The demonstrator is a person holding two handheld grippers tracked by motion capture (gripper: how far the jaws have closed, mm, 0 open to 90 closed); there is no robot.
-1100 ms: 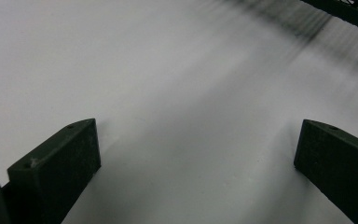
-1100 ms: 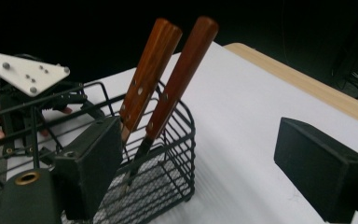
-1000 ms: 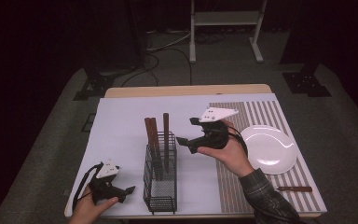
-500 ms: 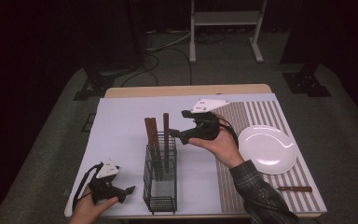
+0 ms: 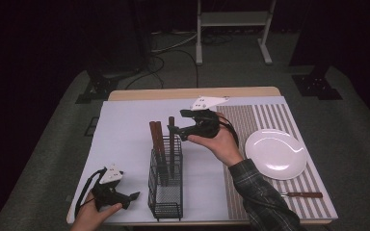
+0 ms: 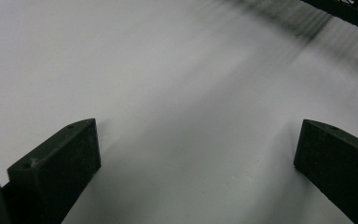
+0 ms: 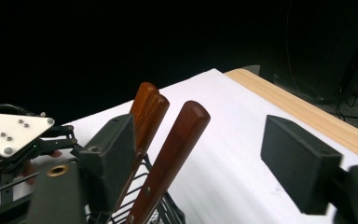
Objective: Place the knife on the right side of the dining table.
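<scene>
Centre frame: 3 handles (image 5: 163, 144) stand in the rack (image 5: 165, 197) — plate (image 5: 275, 154) at right, knife (image 5: 302, 195) below it.

The room around the table (image 5: 125, 144) lies dark; light falls from above on its white top. Close jaws look soft and blurred, and the basket (image 5: 166, 192) casts streaky shadows.
</scene>
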